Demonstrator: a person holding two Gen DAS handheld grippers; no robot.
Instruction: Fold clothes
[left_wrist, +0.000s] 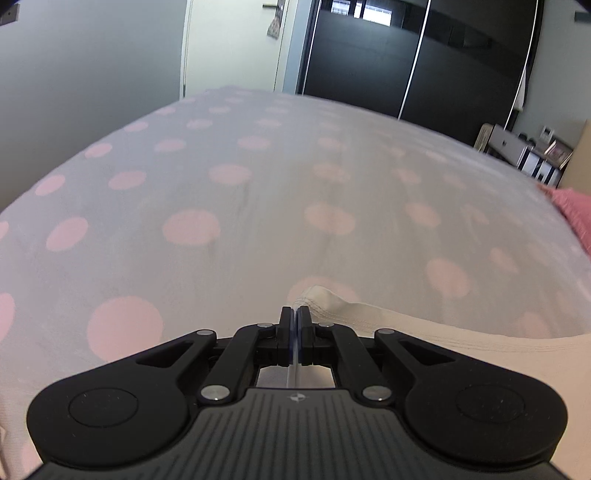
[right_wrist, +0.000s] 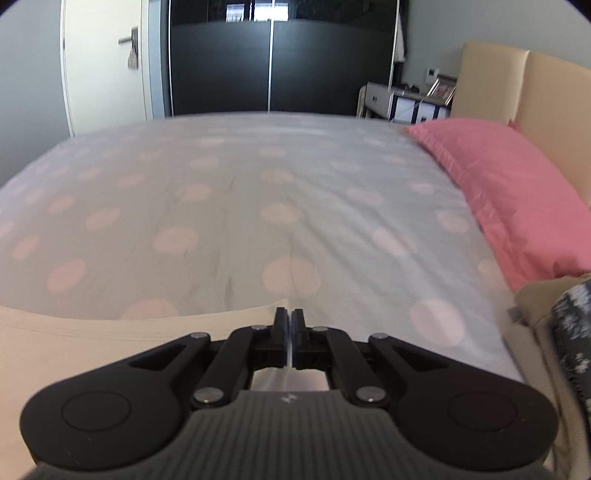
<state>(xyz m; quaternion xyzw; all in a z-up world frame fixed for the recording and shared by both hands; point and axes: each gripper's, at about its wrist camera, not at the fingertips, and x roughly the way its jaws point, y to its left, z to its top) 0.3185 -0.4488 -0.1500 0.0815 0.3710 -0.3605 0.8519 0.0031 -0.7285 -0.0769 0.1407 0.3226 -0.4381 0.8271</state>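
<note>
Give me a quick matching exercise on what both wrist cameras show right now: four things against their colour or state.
Things:
1. left gripper
2. pillow
3. bedsheet
4. wardrobe doors

Colour or state:
A. glossy black
B. grey with pale pink dots
C. shut on the edge of the cream garment
D. solid pink, beside the beige headboard

Pairs: 1-C, 2-D, 3-B, 4-A
</note>
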